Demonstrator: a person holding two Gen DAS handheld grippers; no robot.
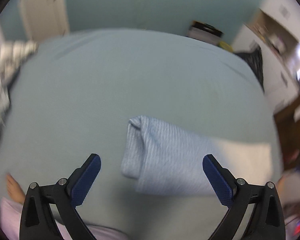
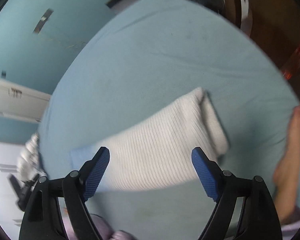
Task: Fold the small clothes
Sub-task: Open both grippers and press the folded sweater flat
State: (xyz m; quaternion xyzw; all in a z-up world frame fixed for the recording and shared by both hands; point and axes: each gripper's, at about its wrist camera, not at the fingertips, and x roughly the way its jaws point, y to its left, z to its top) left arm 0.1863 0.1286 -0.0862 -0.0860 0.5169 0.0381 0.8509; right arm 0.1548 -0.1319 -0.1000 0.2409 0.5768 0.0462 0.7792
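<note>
ribbed cloth (image 1: 170, 154) lies folded on bed (image 1: 130, 80); both hand-held grippers (image 1: 152, 178) (image 2: 150, 172) wide, empty; fold looks done

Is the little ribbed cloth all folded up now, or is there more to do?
The pale ribbed knit garment already lies doubled over on the light blue bedsheet, one end tucked into a thick fold. Nothing is in hand: the left gripper and right gripper are both open above it. A crumpled grey-and-white patterned cloth at the bed's edge may still need folding.
</note>
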